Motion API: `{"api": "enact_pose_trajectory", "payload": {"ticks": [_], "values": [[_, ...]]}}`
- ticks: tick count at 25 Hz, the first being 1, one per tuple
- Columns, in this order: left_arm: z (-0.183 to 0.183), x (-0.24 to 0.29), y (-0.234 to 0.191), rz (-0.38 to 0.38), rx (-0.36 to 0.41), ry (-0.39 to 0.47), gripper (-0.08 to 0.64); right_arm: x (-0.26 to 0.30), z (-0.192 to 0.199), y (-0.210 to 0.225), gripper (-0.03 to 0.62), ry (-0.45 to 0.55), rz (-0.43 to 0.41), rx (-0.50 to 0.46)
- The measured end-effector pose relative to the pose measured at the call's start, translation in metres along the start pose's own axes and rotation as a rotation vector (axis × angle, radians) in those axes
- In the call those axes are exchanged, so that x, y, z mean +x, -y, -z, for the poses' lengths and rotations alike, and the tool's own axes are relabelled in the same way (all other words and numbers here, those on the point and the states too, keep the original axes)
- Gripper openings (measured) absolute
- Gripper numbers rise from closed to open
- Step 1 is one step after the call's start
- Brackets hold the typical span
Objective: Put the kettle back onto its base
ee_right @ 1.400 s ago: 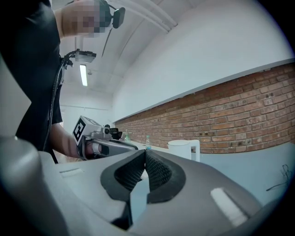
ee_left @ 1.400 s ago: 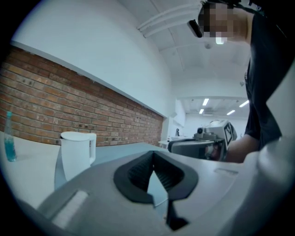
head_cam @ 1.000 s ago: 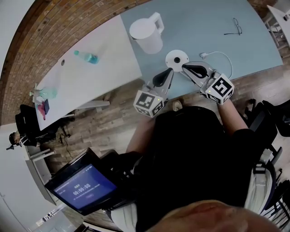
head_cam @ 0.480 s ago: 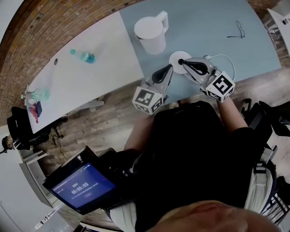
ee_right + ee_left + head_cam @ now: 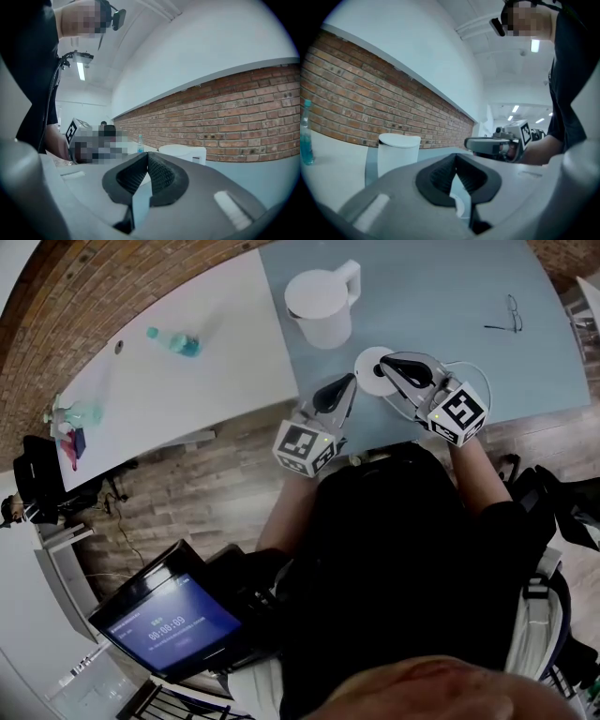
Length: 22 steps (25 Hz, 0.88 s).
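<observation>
Blue table (image 5: pixel 441 282) bears a white, upright, handled kettle (image 5: pixel 320 311).

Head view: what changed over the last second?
Both tongs moved forward toward the kettle. The left tongs edged closer to it, and the right tongs now reach over the base. Nothing was grasped or let go; both are shut and empty. The kettle is unmoved, off the base and beside it. The bottle and glasses are also unmoved.

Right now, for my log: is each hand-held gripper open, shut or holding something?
Left hand-held gripper: closed, empty.
Right hand-held gripper: closed, empty.
</observation>
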State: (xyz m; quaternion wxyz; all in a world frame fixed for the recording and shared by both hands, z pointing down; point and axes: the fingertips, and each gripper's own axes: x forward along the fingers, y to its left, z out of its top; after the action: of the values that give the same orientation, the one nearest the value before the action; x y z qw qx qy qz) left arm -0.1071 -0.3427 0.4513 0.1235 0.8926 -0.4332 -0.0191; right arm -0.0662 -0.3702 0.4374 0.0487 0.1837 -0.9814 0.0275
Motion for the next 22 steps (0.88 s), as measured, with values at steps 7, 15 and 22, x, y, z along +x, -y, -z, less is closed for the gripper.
{"api": "enact_pose_trajectory", "payload": {"ticks": [7, 15, 22], "values": [[-0.006, 0.019, -0.006, -0.083, 0.005, 0.004, 0.003, 0.008, 0.004, 0.027, 0.005, -0.003, -0.075, -0.011], [-0.010, 0.027, -0.010, -0.159, -0.013, 0.013, 0.003, 0.024, 0.010, 0.068, 0.005, -0.027, -0.075, -0.019], [-0.005, 0.028, -0.013, -0.177, -0.032, 0.006, 0.003, 0.063, 0.022, 0.097, 0.081, -0.057, -0.049, -0.030]]}}
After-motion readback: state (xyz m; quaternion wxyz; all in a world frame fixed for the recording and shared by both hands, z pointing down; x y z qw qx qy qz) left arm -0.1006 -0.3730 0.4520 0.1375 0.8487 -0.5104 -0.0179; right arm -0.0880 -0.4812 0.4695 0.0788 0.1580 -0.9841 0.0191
